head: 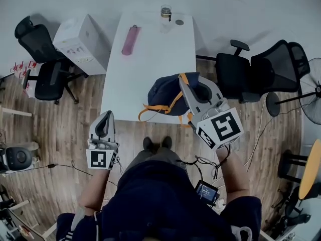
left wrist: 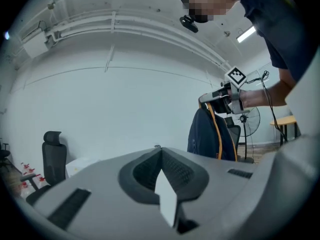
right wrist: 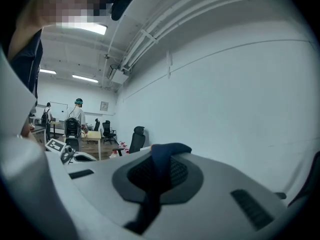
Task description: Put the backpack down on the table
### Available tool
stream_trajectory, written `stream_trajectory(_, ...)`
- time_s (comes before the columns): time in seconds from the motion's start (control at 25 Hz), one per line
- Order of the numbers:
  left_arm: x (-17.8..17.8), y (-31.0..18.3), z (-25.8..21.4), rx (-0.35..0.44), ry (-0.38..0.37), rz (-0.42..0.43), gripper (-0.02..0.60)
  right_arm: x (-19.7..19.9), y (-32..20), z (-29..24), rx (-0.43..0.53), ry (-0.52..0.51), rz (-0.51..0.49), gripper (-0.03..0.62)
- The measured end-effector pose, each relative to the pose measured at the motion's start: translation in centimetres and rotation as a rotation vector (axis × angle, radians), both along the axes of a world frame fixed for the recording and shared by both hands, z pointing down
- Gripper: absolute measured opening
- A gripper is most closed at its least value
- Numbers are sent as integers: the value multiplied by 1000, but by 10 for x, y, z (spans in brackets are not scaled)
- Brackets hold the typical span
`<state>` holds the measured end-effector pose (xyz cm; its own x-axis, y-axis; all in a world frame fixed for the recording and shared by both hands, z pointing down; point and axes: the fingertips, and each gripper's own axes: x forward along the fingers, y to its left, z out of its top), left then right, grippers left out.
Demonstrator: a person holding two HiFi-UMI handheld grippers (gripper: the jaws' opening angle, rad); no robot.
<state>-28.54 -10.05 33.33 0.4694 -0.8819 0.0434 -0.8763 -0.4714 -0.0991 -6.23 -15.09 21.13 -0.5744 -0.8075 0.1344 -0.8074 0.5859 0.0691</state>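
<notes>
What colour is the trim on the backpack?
The trim is orange, on a dark navy backpack; the head view shows it best.

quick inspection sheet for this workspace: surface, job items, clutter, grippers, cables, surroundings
surface: white table on a wood floor.
job's things: navy backpack with orange straps hangs at the table's near edge; contact with the table cannot be told.
clutter: pink item, glass jar and small round dark item at the far end.
grippers: right gripper shut on the backpack's strap; left gripper shut, empty.
cables: floor cable at left; loose wires by the person's right forearm.
surroundings: black office chairs, white box, fan.
</notes>
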Motion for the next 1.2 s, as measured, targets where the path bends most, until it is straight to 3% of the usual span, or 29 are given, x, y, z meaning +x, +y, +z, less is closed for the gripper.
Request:
stream_trajectory(0.12,0,-8,-4,-1,25,-22,3,-2,-15,12,-19,18,-1,-5)
stream_trajectory(0.44,0,-34,1,-9,5,-44,3,-1,-54,63,-90,53,3,-5)
stream_trajectory(0.68,9,-54,9,-18,-25,-26,3,-4,-87,74,-58,55,5,-5)
stream_trajectory(1.2,47,-99,3,-12,21,51,3,-6,-134,89,-8,96,4,-5)
